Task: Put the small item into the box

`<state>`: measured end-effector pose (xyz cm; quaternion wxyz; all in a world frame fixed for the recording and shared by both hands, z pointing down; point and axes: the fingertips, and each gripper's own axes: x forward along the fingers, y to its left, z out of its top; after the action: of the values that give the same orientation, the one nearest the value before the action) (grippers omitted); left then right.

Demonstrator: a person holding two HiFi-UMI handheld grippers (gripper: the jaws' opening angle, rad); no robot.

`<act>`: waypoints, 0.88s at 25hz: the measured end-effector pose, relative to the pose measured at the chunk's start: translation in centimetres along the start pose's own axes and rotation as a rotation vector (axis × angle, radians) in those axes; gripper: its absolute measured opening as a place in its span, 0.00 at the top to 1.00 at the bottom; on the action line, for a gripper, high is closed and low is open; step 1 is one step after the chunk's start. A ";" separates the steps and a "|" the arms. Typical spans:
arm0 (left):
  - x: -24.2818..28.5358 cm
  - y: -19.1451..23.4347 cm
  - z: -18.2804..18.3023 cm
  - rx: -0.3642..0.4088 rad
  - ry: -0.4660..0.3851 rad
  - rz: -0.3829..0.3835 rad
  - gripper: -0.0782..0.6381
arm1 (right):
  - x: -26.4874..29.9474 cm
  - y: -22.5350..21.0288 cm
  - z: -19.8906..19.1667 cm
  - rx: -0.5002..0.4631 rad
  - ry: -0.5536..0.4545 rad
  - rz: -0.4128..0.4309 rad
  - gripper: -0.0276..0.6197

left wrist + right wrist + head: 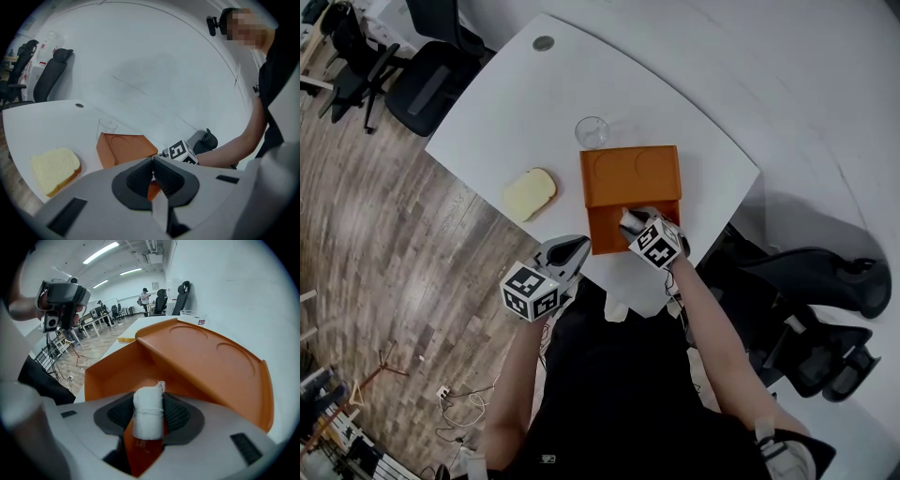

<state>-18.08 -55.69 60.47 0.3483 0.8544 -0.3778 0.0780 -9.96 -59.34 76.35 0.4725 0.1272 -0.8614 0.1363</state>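
The small item is a white cloth roll (147,412). My right gripper (148,416) is shut on it, the dark pads pressing both its sides. It hangs just over the near, open compartment of the orange box (117,373), whose raised lid (211,357) leans away behind it. From the head view the right gripper (630,222) sits at the box's (630,173) front opening near the table edge. My left gripper (572,251) waits to the left of the box, off the table corner. It (153,161) is shut with nothing between its pads.
A slice of bread (531,193) lies on the white table (506,112) left of the box. A clear glass (592,131) stands just behind the box. Office chairs (431,75) stand beyond the table's far left, another chair (825,281) at my right.
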 end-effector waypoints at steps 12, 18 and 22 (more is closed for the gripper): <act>-0.4 -0.9 0.6 0.032 -0.002 -0.010 0.87 | -1.8 -0.3 1.0 -0.003 -0.061 -0.071 0.63; -0.7 -2.0 1.1 0.070 -0.007 -0.032 0.87 | -5.7 0.5 1.0 0.032 -0.132 -0.152 0.80; -0.8 -2.9 1.5 0.100 -0.017 -0.048 0.87 | -9.0 1.4 0.4 0.047 -0.184 -0.225 0.94</act>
<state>-16.80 -54.79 57.49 0.3038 0.8801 -0.3557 0.0809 -6.02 -57.40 68.36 0.4006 0.2460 -0.8780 0.0906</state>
